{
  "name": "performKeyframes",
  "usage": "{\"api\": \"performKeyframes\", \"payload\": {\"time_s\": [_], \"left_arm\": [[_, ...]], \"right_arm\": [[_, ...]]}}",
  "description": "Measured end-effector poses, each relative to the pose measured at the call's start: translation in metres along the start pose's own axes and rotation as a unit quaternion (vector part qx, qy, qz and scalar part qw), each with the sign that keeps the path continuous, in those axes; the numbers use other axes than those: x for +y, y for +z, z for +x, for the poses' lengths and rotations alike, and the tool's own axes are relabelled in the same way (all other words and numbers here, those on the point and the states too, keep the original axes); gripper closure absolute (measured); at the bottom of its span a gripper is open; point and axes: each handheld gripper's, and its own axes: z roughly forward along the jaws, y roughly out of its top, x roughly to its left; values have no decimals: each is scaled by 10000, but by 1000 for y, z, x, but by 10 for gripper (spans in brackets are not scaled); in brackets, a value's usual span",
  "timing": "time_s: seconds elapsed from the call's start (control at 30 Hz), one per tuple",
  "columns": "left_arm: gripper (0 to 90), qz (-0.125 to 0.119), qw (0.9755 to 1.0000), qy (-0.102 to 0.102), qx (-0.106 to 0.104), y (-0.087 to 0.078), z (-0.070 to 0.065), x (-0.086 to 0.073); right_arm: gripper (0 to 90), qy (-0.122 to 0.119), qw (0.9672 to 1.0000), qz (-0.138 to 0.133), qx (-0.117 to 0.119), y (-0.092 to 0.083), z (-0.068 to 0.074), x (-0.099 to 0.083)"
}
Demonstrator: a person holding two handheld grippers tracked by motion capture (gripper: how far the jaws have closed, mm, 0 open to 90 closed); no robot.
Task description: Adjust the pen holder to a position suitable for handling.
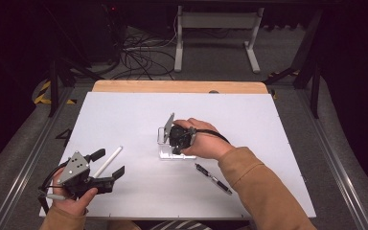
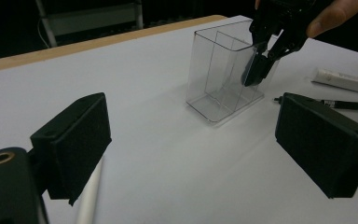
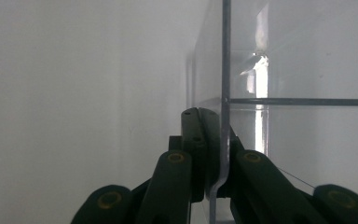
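Right tool (image 2: 260, 70): clamped on one wall of the clear acrylic organiser (image 2: 216, 74)
Organiser: upright mid-surface (image 1: 124, 120); black pen (image 1: 214, 178) near
Left tool (image 1: 106, 168): jaws apart; white tube (image 1: 108, 161) between, untouched
Advice: hold the thin wall squarely; move slowly, keeping the base flat; avoid twisting

High view is looking forward and down over the white table (image 1: 124, 115). Left gripper view is sitting low, facing across toward the clear holder (image 2: 223, 74). Right gripper view is pressing close against that holder's wall, shared by all three.
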Motion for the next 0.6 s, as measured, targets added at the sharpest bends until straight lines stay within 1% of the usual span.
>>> {"api": "performKeyframes", "payload": {"time_s": [0.3,0.33,0.37,0.6], "left_arm": [[111,21,10000,0,-8,1,0,-1],[111,20,10000,0,-9,1,0,-1],[111,20,10000,-2,-9,1,0,-1],[111,44,10000,-28,-36,2,0,-2]], "right_arm": [[881,-27,10000,37,29,3,-1,-1],[881,-75,10000,10,16,3,-2,-1],[881,-21,10000,51,45,3,-1,-1],[879,-86,10000,6,44,3,-1,-1]]}}
